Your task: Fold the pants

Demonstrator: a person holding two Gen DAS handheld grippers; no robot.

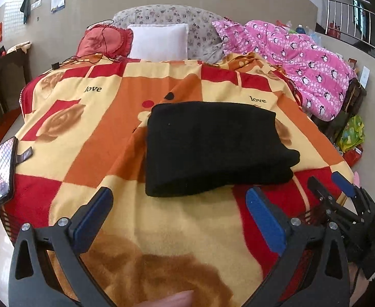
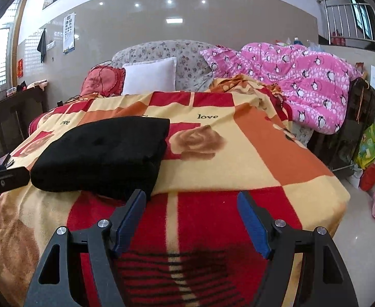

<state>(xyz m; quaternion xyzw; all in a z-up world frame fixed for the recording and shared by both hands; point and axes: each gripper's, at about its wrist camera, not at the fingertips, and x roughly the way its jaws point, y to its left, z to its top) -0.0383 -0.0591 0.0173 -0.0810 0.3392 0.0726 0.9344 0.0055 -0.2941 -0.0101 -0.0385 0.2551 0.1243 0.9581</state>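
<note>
The black pants [image 1: 213, 148] lie folded into a thick rectangle on the red, orange and yellow blanket [image 1: 90, 138]. They also show in the right wrist view [image 2: 103, 156], left of centre. My left gripper [image 1: 179, 197] is open and empty, just in front of the near edge of the pants. My right gripper [image 2: 191, 199] is open and empty, in front of the pants' right corner; it also shows in the left wrist view [image 1: 328, 179] at the right.
A phone [image 1: 0, 171] lies at the bed's left edge. A white pillow [image 1: 159, 41], a red cushion [image 1: 103, 41] with cables and a pink penguin quilt [image 1: 302, 64] are at the back. Bags [image 2: 369, 151] stand on the floor at right.
</note>
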